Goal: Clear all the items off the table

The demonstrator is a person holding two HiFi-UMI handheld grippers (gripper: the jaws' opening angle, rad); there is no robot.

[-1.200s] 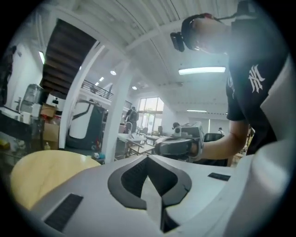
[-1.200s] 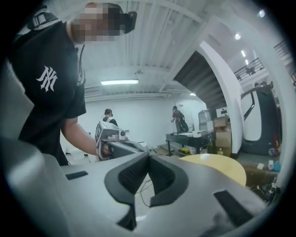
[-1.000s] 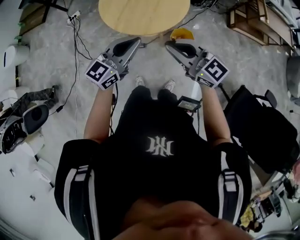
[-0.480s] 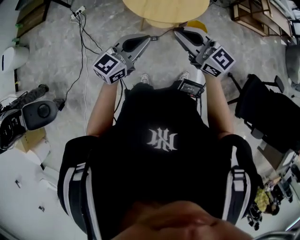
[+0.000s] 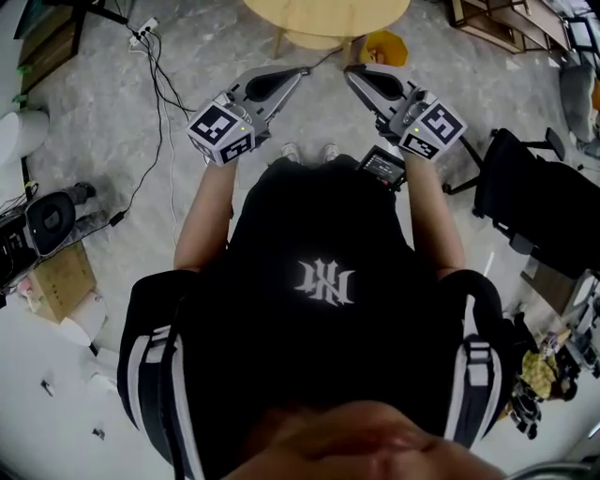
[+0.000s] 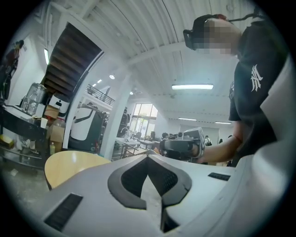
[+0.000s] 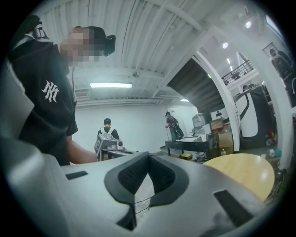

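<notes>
Round wooden desk (image 5: 323,17) at far end of head view. Just short of desk's near edge: left gripper (image 5: 298,72), jaws pressed fully together, empty. Alongside, equally near desk: right gripper (image 5: 350,71), jaws likewise together, empty. On floor beside desk's base: yellow object (image 5: 384,47)

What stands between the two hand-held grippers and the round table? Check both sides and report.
Nothing visible does. The left hand-held gripper and the right hand-held gripper, both shut and empty, point toward the round table across the floor. A yellow object lies on the floor by the table's base, beside the right one's path.
</notes>
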